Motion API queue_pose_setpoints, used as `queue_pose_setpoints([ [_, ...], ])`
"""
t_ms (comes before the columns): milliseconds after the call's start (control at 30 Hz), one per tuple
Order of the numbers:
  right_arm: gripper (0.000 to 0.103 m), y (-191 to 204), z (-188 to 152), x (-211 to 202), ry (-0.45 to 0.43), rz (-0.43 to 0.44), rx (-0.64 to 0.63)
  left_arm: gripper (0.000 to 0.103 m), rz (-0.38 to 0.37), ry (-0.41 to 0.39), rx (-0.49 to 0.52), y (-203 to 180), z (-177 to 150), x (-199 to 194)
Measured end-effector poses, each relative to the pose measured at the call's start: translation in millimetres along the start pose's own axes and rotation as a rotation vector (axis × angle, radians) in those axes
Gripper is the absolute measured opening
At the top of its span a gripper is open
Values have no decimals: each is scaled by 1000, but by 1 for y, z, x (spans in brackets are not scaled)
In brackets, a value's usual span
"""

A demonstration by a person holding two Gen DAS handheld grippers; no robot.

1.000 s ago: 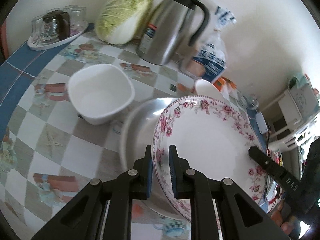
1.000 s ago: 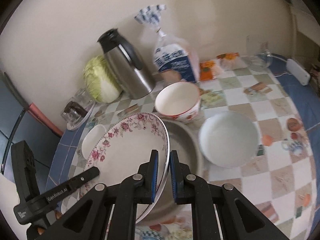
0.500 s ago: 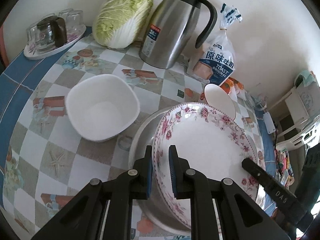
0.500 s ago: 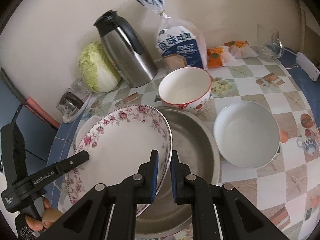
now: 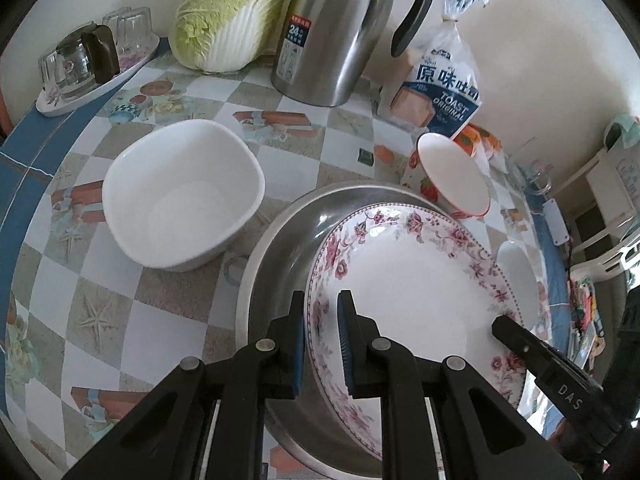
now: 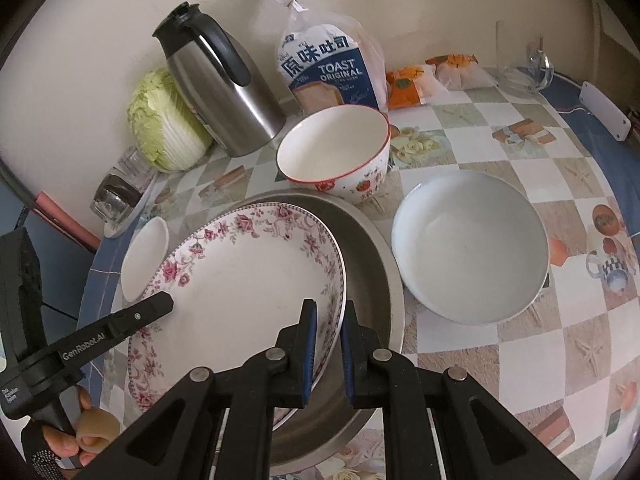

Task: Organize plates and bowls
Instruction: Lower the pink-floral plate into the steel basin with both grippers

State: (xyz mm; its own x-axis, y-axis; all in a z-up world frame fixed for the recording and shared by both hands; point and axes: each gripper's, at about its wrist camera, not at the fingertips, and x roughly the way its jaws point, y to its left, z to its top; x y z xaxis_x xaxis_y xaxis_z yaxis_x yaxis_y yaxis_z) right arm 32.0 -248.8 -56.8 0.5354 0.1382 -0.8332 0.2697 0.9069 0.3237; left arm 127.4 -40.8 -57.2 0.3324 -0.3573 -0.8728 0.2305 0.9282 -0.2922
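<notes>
While both tools grip it from opposite edges, we see the floral plate [image 5: 408, 280] held tilted over the steel basin [image 5: 280, 248] — whether its underside touches the basin we cannot tell. The left tool [image 5: 321, 336] is pinching the plate's rim, one pad inside and one outside. The right tool [image 6: 329, 344] pinches the opposite rim the same way; in the left wrist view its black finger shows at the plate's far edge. In the right wrist view a hand [image 6: 76, 436] wraps the left tool's handle at the lower left.

The basin sits on the checkered bench [image 5: 100, 320]. Just beside it on one side is a square white bowl [image 5: 180, 200], on the other a round white bowl [image 6: 470, 246], both empty and upright. A strawberry-print bowl [image 6: 334, 152] with a red rim stands touching or nearly touching the basin's far edge. Behind, along the wall — a steel thermos jug [image 6: 220, 84], a napa cabbage [image 5: 232, 16], a bag of toast bread [image 6: 328, 68], and a small tray of glasses [image 5: 88, 64] at the bench edge.
</notes>
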Motion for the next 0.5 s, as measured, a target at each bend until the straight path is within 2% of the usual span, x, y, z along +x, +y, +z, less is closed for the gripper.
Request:
queue_pose_setpoints([
  [500, 12, -4, -5, 13, 40, -20, -2, 16, 35, 35, 1, 0, -6, 15],
])
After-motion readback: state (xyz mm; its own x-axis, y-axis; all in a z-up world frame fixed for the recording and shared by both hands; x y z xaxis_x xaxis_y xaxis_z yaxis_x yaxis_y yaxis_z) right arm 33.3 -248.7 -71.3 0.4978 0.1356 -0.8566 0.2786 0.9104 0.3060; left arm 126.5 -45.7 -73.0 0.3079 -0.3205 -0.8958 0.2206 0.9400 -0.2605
